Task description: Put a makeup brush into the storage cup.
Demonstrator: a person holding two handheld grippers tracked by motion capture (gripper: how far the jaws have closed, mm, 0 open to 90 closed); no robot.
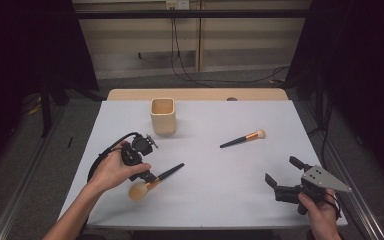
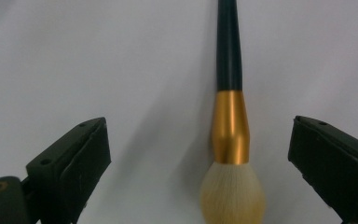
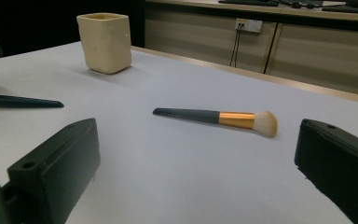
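Observation:
A large makeup brush (image 1: 156, 180) with a dark handle, gold ferrule and cream bristles lies on the white table, front left. My left gripper (image 1: 148, 175) hangs over its ferrule, pointing down. In the left gripper view the brush (image 2: 230, 127) lies between the jaws, which stand wide apart; the left gripper (image 2: 200, 137) is open and touches nothing. A second, smaller brush (image 1: 243, 138) lies right of centre. My right gripper (image 1: 282, 170) rests open near the front right edge, and in its view (image 3: 198, 137) that brush (image 3: 214, 116) lies ahead, apart from the jaws.
A cream square cup (image 1: 163, 116) stands upright at the back left of the table (image 1: 220, 190); in the right gripper view the cup (image 3: 105, 42) is far left. Dark curtains flank both sides. Cables hang on the far wall.

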